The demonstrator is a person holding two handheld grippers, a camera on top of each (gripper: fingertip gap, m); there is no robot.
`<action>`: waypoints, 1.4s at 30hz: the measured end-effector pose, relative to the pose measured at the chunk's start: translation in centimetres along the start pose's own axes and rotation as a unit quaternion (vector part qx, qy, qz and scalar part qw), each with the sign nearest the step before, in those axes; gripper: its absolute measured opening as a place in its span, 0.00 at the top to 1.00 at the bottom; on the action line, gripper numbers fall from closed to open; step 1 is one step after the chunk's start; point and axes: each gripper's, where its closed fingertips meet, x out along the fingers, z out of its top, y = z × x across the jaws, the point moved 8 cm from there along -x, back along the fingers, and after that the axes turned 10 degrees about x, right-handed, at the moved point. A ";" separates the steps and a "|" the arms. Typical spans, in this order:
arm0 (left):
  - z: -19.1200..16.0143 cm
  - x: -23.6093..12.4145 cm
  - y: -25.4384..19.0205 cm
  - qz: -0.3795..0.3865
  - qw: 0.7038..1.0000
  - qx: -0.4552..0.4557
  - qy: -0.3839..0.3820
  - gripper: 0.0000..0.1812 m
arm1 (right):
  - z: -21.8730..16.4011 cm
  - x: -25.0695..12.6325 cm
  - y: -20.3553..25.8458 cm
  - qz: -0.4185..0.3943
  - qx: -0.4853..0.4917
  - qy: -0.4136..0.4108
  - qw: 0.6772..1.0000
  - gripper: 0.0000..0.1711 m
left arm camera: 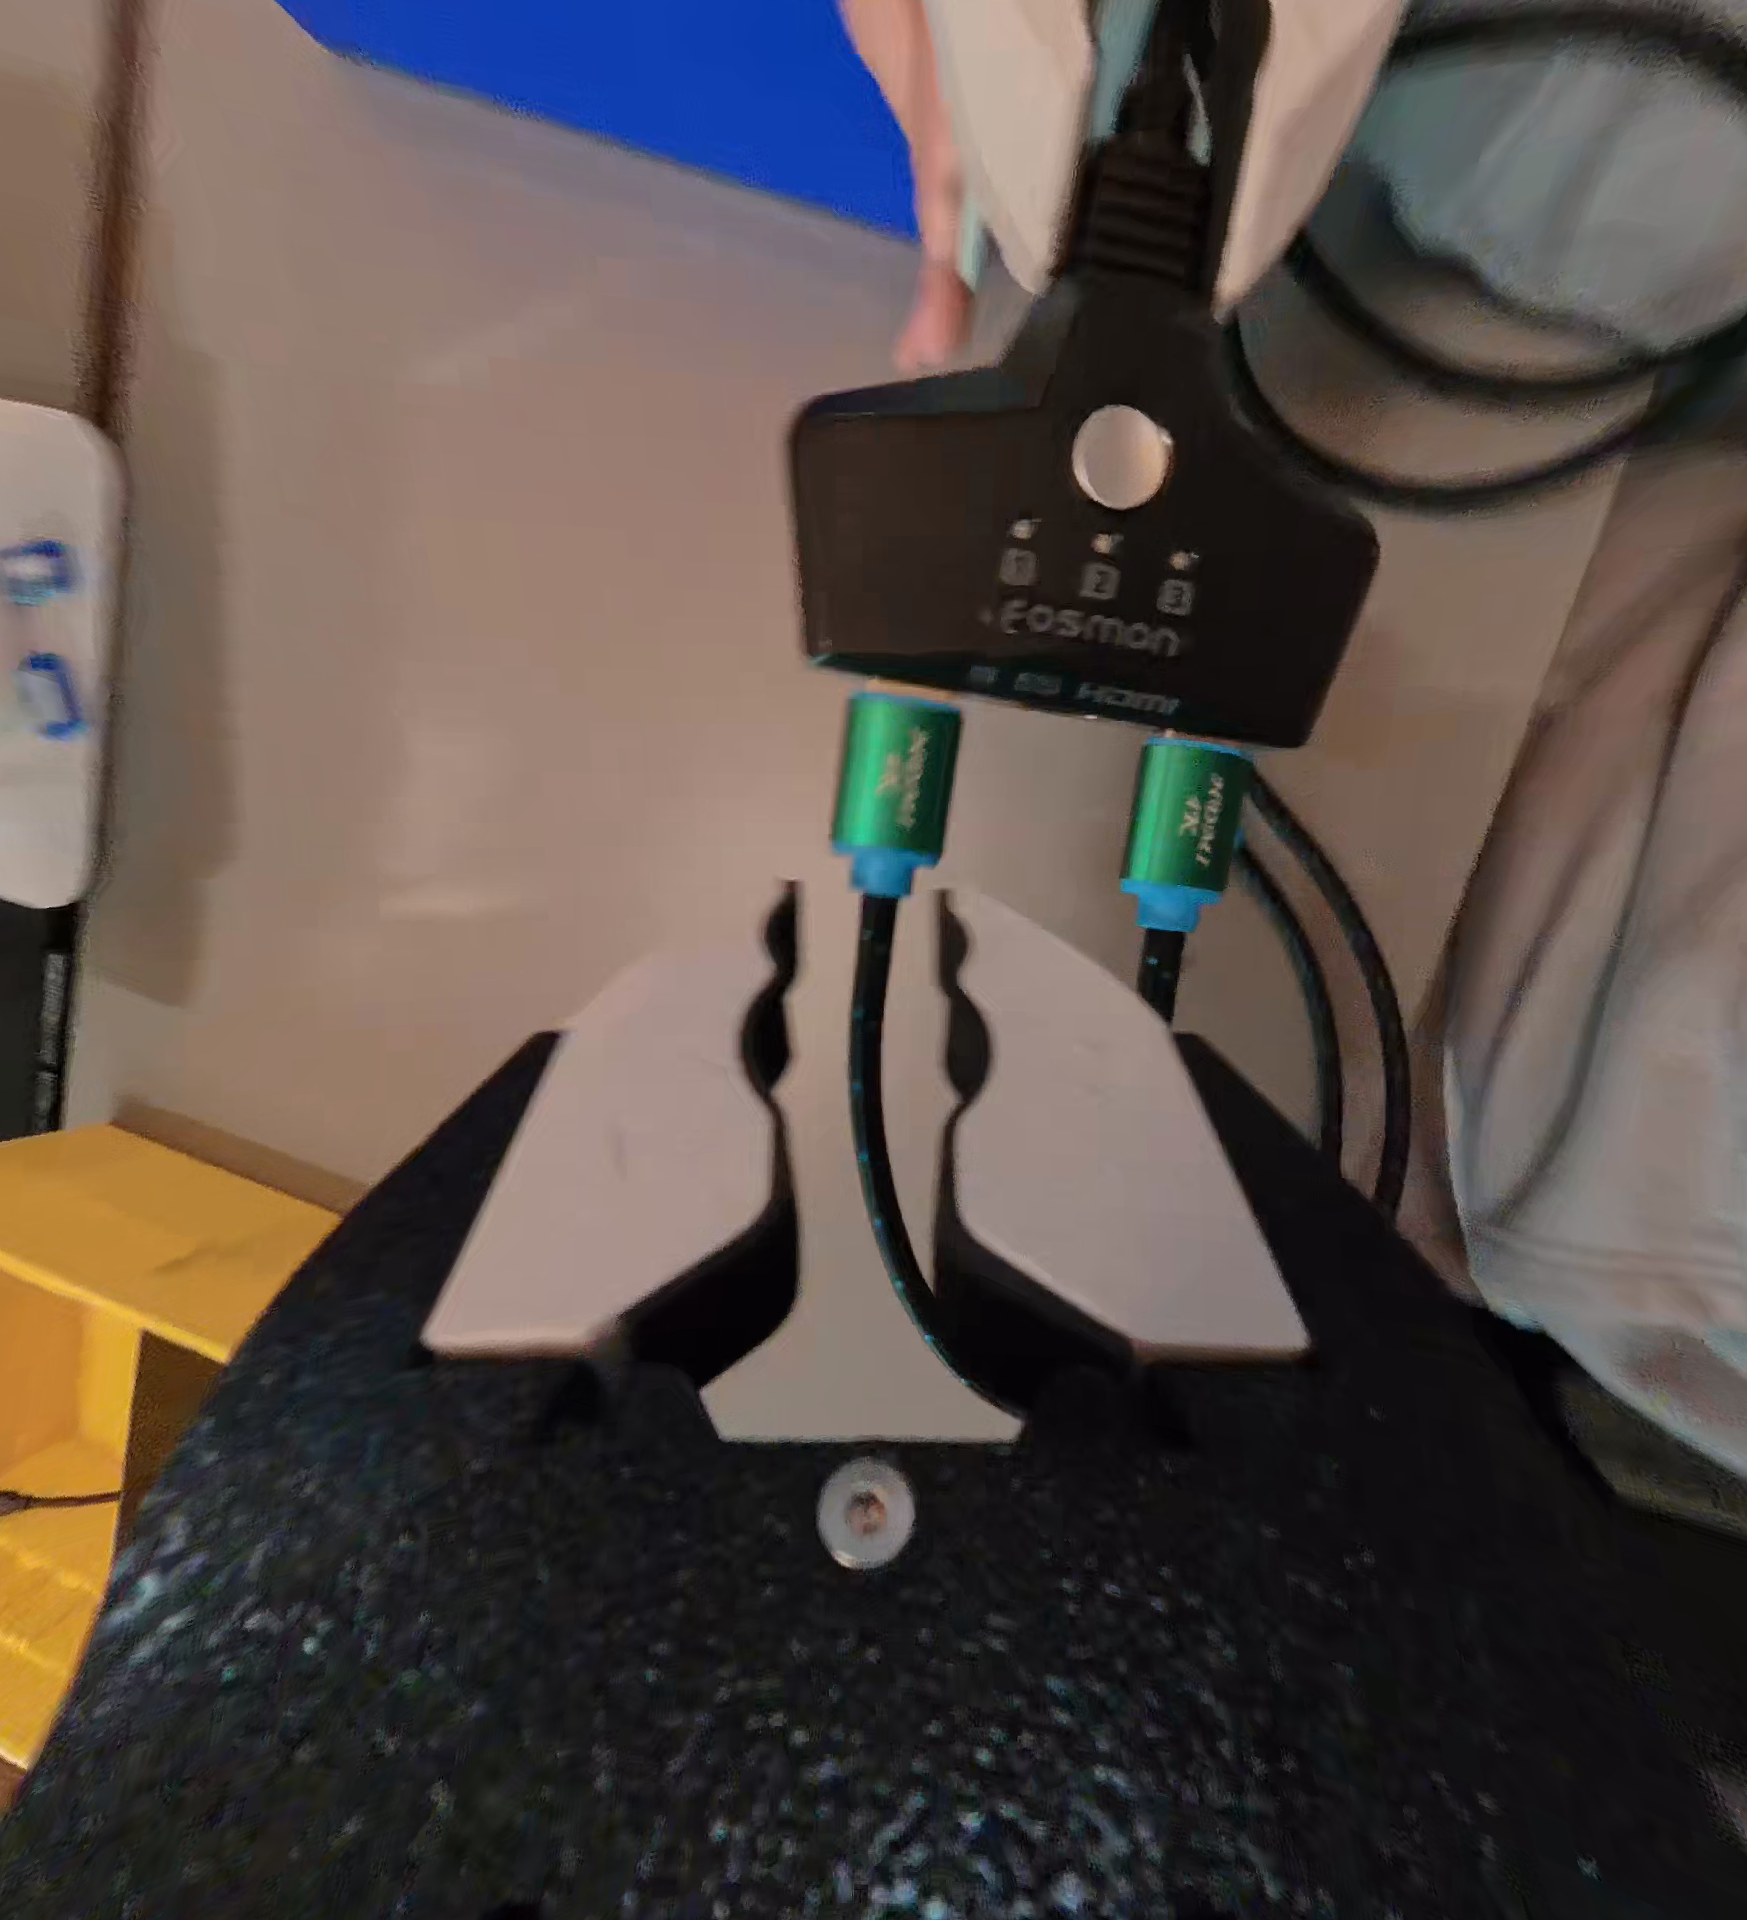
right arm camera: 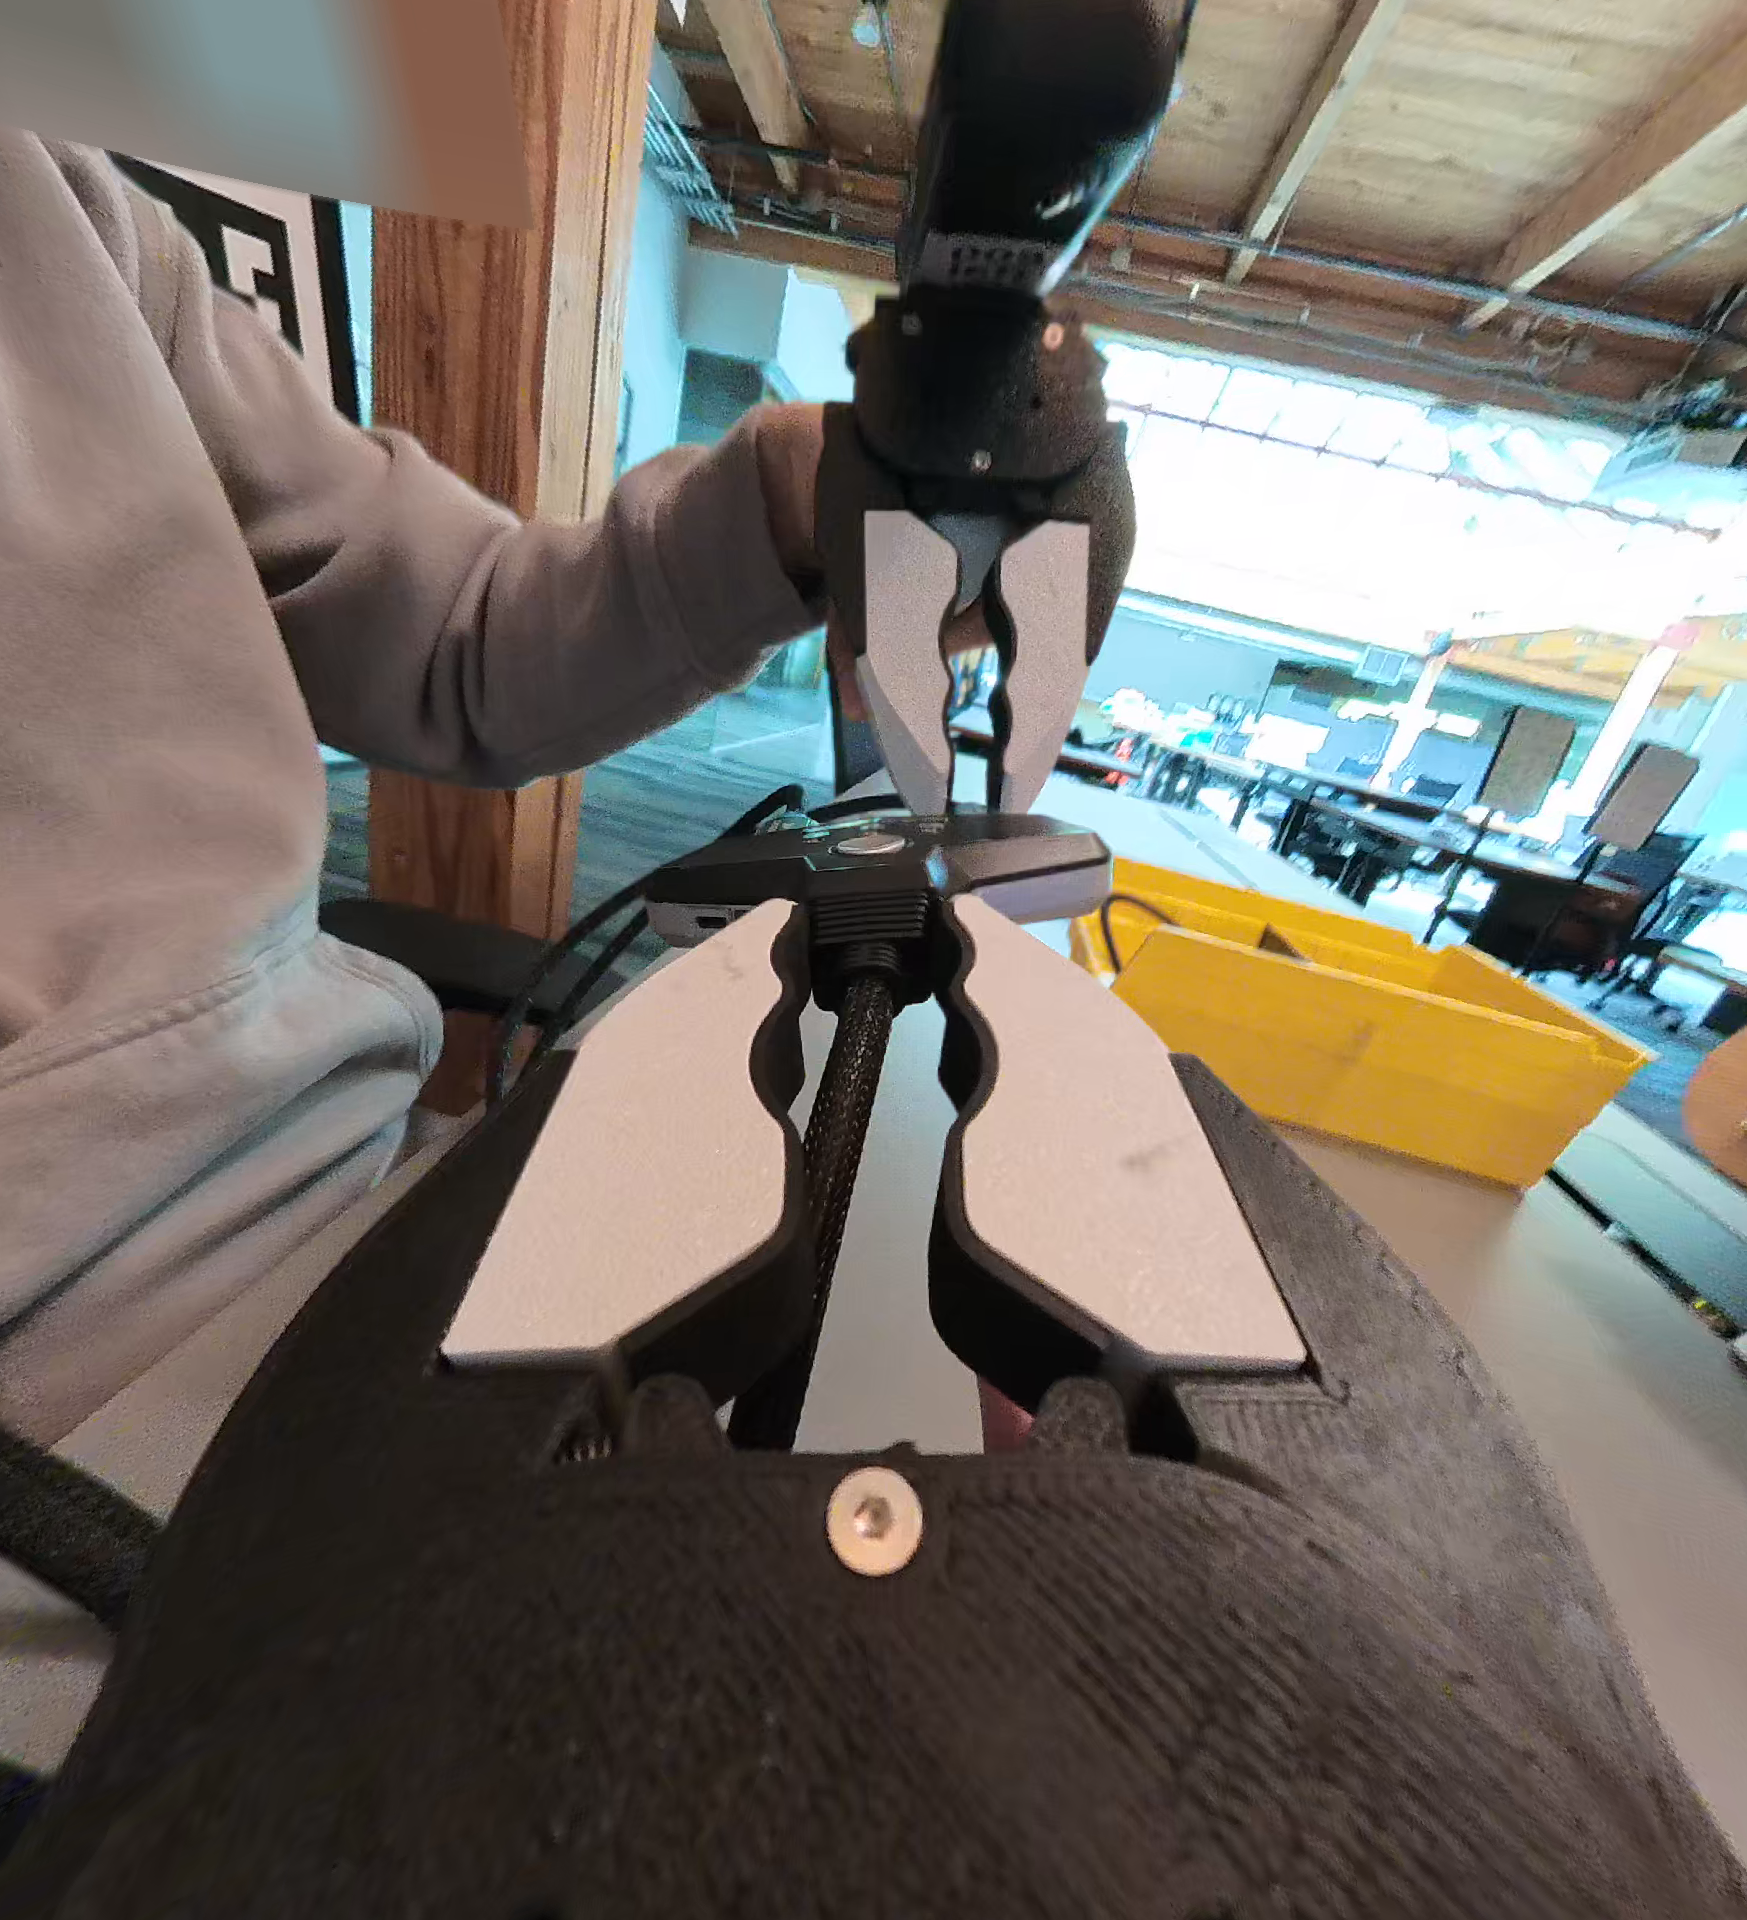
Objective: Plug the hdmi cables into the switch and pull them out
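Observation:
The black HDMI switch (left arm camera: pixel 1077 561) hangs in the air with a silver button on top. Two green HDMI plugs sit in its ports, one on the left (left arm camera: pixel 895 790) and one on the right (left arm camera: pixel 1186 831). My left gripper (left arm camera: pixel 867 914) is open just below the left plug, and that plug's black cable (left arm camera: pixel 874 1122) runs loosely between its fingers. My right gripper (right arm camera: pixel 869 920) is shut on the ribbed collar (right arm camera: pixel 869 914) of the switch (right arm camera: pixel 879 862), where its braided cable (right arm camera: pixel 838 1122) comes out. The left gripper (right arm camera: pixel 975 800) also shows beyond the switch in the right wrist view.
A yellow bin (right arm camera: pixel 1368 1029) stands on the grey table (right arm camera: pixel 1627 1455) to the right; it also shows in the left wrist view (left arm camera: pixel 17 1299). A person in a grey sweatshirt (right arm camera: pixel 121 727) is close on the left. A wooden post (right arm camera: pixel 495 520) stands behind. Black cables loop (left arm camera: pixel 1731 312) near the switch.

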 end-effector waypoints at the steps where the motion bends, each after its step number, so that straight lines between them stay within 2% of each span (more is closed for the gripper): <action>1: -0.5 -1.1 0.4 0.034 0.999 -0.014 -0.034 0.78 | 0.3 0.1 0.0 -0.005 -0.008 -0.008 1.000 0.87; 3: -2.0 -4.4 1.4 0.142 0.980 -0.047 -0.129 0.73 | 1.1 0.2 0.0 -0.023 -0.023 -0.016 0.999 0.87; 4: -2.9 -6.4 1.6 0.189 0.959 -0.063 -0.201 0.71 | 1.7 0.2 0.1 -0.035 -0.035 -0.020 0.999 0.87; 5: -4.1 -8.5 1.7 0.229 0.929 -0.083 -0.279 0.68 | 2.4 0.1 0.2 -0.048 -0.048 -0.023 0.997 0.87; 7: -7.4 -12.0 1.6 0.305 0.850 -0.136 -0.406 0.71 | 4.4 -0.2 0.5 -0.086 -0.081 -0.023 0.993 0.87; 8: -9.3 -13.0 1.6 0.336 0.816 -0.165 -0.440 0.72 | 5.7 -0.6 0.7 -0.110 -0.103 -0.022 0.988 0.87; 9: -11.1 -13.4 1.5 0.356 0.795 -0.191 -0.452 0.72 | 7.1 -1.1 0.9 -0.135 -0.127 -0.019 0.983 0.87; 10: -12.6 -13.2 1.4 0.362 0.789 -0.209 -0.449 0.73 | 8.7 -1.9 1.1 -0.164 -0.150 -0.016 0.975 0.87; 13: -14.8 -10.5 0.7 0.345 0.817 -0.224 -0.405 0.74 | 13.5 -5.3 1.1 -0.275 -0.212 0.000 0.938 0.87; 16: -15.2 -6.7 0.2 0.306 0.866 -0.210 -0.335 0.72 | 16.4 -9.5 0.2 -0.411 -0.255 0.016 0.875 0.87; 18: -15.0 -4.3 0.1 0.276 0.889 -0.203 -0.304 0.69 | 16.9 -12.1 -0.8 -0.489 -0.282 0.024 0.825 0.87; 22: -13.6 -1.2 0.1 0.232 0.906 -0.191 -0.299 0.69 | 14.0 -14.9 -3.4 -0.602 -0.329 0.041 0.726 0.87; 26: -12.7 0.1 0.1 0.211 0.915 -0.178 -0.294 0.69 | 9.5 -15.2 -4.4 -0.666 -0.347 0.074 0.656 0.87; 29: -12.7 0.9 0.3 0.198 0.923 -0.177 -0.278 0.68 | 7.4 -15.0 -4.3 -0.717 -0.347 0.157 0.584 0.87; 30: -12.8 1.1 0.4 0.194 0.925 -0.177 -0.273 0.68 | 6.8 -14.9 -4.3 -0.723 -0.336 0.197 0.571 0.87; 33: -12.9 1.3 0.7 0.191 0.928 -0.175 -0.267 0.68 | 5.4 -14.2 -3.8 -0.714 -0.305 0.264 0.572 0.87; 36: -13.0 1.7 0.9 0.186 0.926 -0.182 -0.272 0.69 | 4.3 -13.9 -3.3 -0.706 -0.308 0.394 0.502 0.87; 38: -13.0 2.2 0.9 0.178 0.925 -0.188 -0.278 0.69 | 3.4 -14.3 -3.4 -0.698 -0.262 0.463 0.480 0.86; 40: -12.9 2.8 0.8 0.173 0.926 -0.190 -0.277 0.69 | 3.6 -14.4 -3.4 -0.693 -0.234 0.487 0.477 0.86; 42: -12.8 3.4 0.6 0.167 0.929 -0.188 -0.273 0.69 | 4.0 -14.3 -3.4 -0.682 -0.181 0.512 0.490 0.86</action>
